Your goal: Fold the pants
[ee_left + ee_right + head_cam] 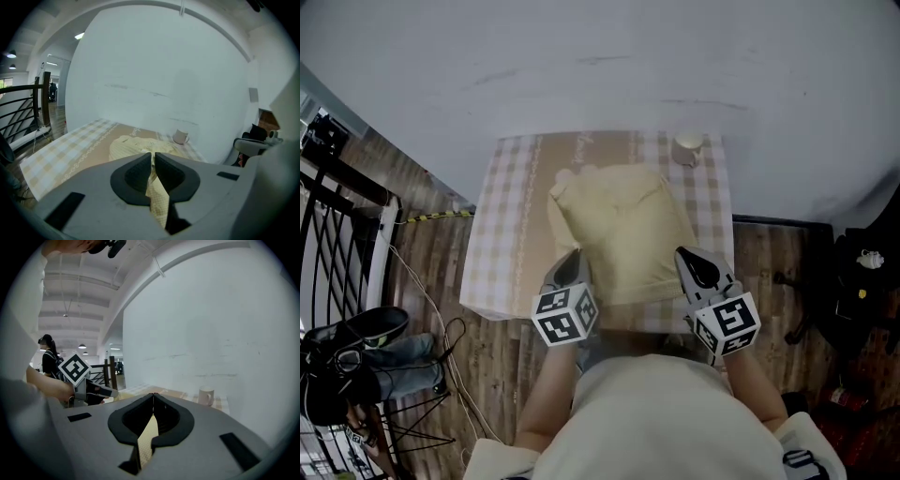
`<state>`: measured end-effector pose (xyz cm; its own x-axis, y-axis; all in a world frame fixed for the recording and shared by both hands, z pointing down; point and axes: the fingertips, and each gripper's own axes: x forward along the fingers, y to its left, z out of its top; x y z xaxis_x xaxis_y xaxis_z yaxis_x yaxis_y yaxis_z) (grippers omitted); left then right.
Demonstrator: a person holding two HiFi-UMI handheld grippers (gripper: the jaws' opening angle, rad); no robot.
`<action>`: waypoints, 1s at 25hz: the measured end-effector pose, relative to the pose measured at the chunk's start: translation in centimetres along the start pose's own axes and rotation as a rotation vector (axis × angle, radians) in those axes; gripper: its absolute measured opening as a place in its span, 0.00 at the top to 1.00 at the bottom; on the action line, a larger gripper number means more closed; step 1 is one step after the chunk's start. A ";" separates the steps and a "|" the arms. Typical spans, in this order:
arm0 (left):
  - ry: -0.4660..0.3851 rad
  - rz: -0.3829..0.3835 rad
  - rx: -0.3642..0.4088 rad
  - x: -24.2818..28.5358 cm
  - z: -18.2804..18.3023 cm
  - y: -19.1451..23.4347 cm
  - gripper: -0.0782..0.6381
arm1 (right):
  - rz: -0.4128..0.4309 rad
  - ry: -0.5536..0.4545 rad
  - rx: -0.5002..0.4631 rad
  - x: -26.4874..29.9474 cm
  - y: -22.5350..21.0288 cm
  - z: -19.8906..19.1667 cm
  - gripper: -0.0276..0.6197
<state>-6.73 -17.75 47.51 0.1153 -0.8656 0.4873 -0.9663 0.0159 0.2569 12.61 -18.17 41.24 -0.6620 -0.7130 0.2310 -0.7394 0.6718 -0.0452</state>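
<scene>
Pants: pale yellow, fine check weave, lying bunched at the centre of the table, on a checked cloth. The near edge is drawn toward the bottom of the frame.

Left gripper: at the garment's lower-left corner. The jaws are nearly closed, and a fold of yellow fabric is pinched between the pads, as the left gripper view shows.

Right gripper: at the lower-right corner. The jaws are pressed together on a thin strip of the same fabric.

Judged reason for the hold: 2 corners of 1 edge are taken together so that the edge can be kept taut and level and carried over the rest as a single fold. The grippers are kept at opposite sides of the garment, so sag between them is limited.

Mug: upright at the table's upper-right corner, near the garment's far end but apart from it. It is judged to be at risk from a wide sweep of cloth.

Not made out:
- Whether the held edge is the waistband or the hems.
- How many layers are caught in each pinch.
- The garment's lower edge in the head view, which is covered by the marker cubes and the person's torso.
- The garment in the right gripper view, which is hidden behind the gripper body apart from the pinched strip.
</scene>
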 end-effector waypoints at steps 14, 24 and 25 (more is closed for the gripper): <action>0.021 -0.105 0.047 2.6 -3.0 -14.0 0.85 | 0.041 0.035 0.012 -6.9 -4.7 -2.7 0.96; 0.127 -0.179 0.084 4.5 -7.5 -21.0 0.85 | 0.043 0.060 0.038 -9.4 -7.3 -4.1 0.96; 0.139 -0.186 0.087 4.6 -8.1 -21.5 0.85 | 0.042 0.062 0.040 -9.6 -7.6 -4.3 0.96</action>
<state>16.47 -18.01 51.00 0.3181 -0.7721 0.5501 -0.9408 -0.1857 0.2834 25.09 -15.58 43.55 -0.6845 -0.6698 0.2878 -0.7164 0.6912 -0.0949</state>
